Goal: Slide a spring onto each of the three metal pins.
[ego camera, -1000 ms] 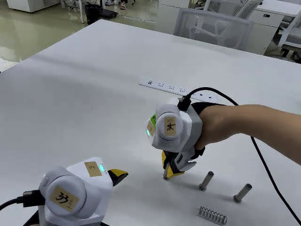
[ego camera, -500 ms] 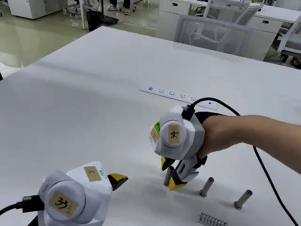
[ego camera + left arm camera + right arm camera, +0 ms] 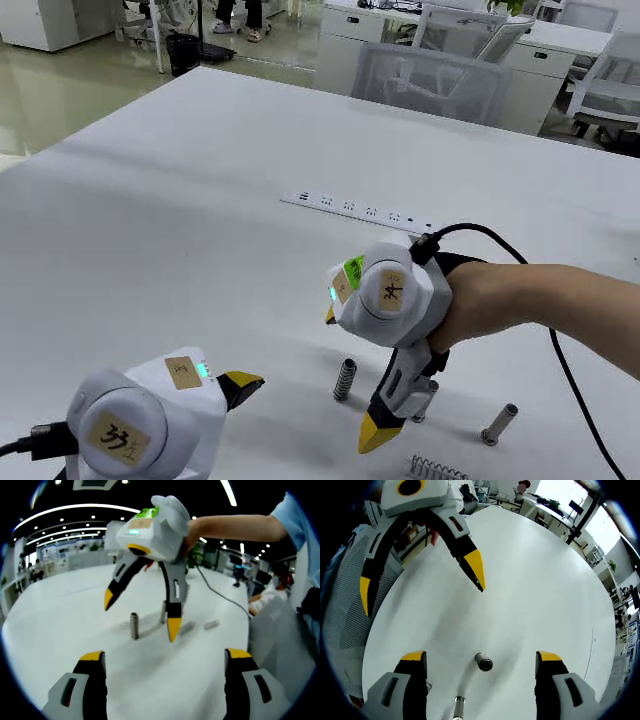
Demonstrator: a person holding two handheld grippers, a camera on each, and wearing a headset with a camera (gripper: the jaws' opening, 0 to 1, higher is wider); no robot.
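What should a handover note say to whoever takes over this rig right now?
Left gripper: open, empty, low over the table.
Right gripper: open, empty, jaws astride the first pin.
Done: the first pin stands with a spring on it.
Left: second pin and third pin are bare. One loose spring lies near them.

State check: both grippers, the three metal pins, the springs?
Right gripper: open, empty.
Left gripper: open, empty.
Metal pin nearest the left gripper: upright, coil spring on it.
Middle metal pin: upright, bare.
Far metal pin: bare; standing or lying unclear.
Loose metal coil spring: lying on the white table.
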